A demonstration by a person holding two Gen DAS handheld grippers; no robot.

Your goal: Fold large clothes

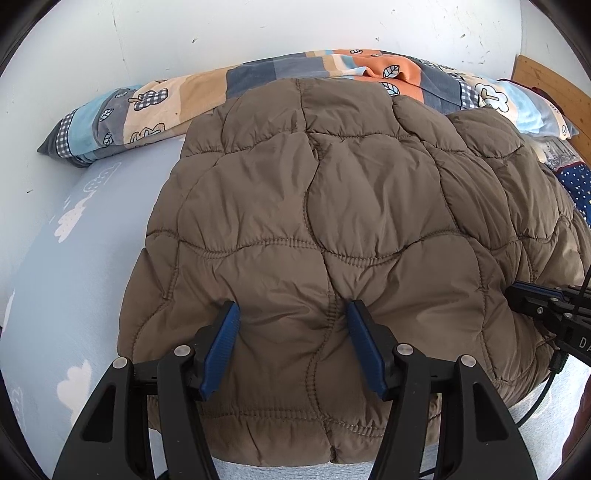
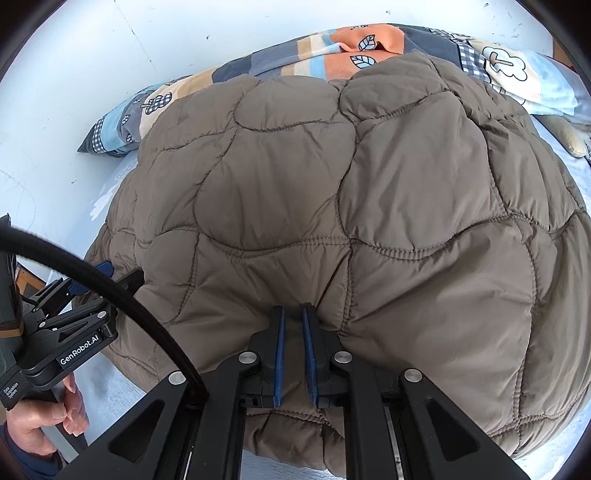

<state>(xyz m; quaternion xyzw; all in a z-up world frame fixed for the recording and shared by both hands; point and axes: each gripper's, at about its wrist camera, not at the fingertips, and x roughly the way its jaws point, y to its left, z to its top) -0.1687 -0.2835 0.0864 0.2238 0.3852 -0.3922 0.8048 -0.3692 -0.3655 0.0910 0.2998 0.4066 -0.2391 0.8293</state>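
A brown quilted jacket (image 1: 332,206) lies spread over a bed with a pale blue cloud-print sheet (image 1: 74,236), filling the middle of both wrist views and reaching from about 6 o'clock up to 12 o'clock, where its far edge meets a patchwork duvet (image 1: 177,99) rolled along the white wall (image 1: 110,33). The left hand-held gripper (image 1: 291,347) sits low on the jacket near its closest hem, at 6 o'clock in the left wrist view; its jaws stand partly apart with a puffed ridge of the jacket bulging up between the blue pads (image 1: 221,347), and the fabric dents where the tips rest on it, though it is hard to tell whether the pads truly press the cloth. The right hand-held gripper (image 2: 293,354) is at 6 o'clock in its own view, its jaws drawn nearly together and pinching a narrow fold of the jacket between them. In the left wrist view the right hand-held gripper shows at 3 o'clock, tips against the jacket's edge. In the right wrist view the left hand-held gripper appears at 8 o'clock, with a hand (image 2: 44,424) around its handle at 7 o'clock and a black cable (image 2: 122,295) arcing past it. A wooden headboard (image 1: 554,88) stands at 2 o'clock in the left wrist view.
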